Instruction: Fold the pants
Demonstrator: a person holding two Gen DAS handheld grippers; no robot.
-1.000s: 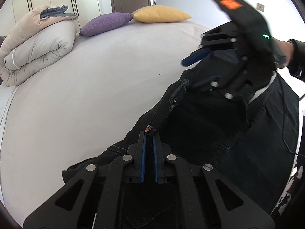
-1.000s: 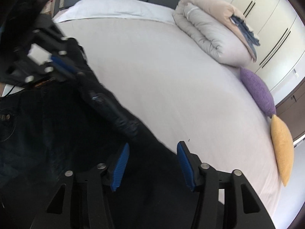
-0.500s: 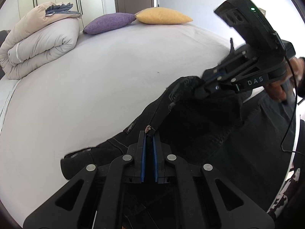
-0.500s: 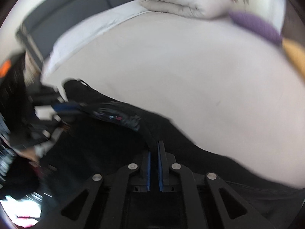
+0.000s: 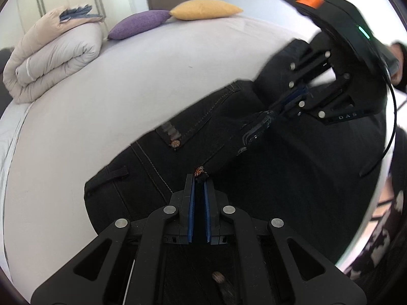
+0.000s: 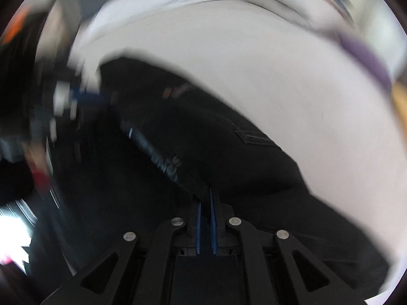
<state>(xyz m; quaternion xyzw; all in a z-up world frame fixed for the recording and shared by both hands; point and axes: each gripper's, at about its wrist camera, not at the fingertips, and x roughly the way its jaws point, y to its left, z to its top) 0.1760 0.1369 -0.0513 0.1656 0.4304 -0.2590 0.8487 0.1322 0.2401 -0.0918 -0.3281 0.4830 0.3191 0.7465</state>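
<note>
right gripper (image 5: 276, 113) marked "DAS", apparently pinching pants (image 5: 292, 172)

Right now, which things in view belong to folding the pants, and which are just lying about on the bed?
Part of the job:
- black pants
- left gripper, shut on the waistband
- right gripper, shut on the pants
- bed they lie on

Just lying about:
- rolled duvet
- purple cushion
- yellow cushion
</note>
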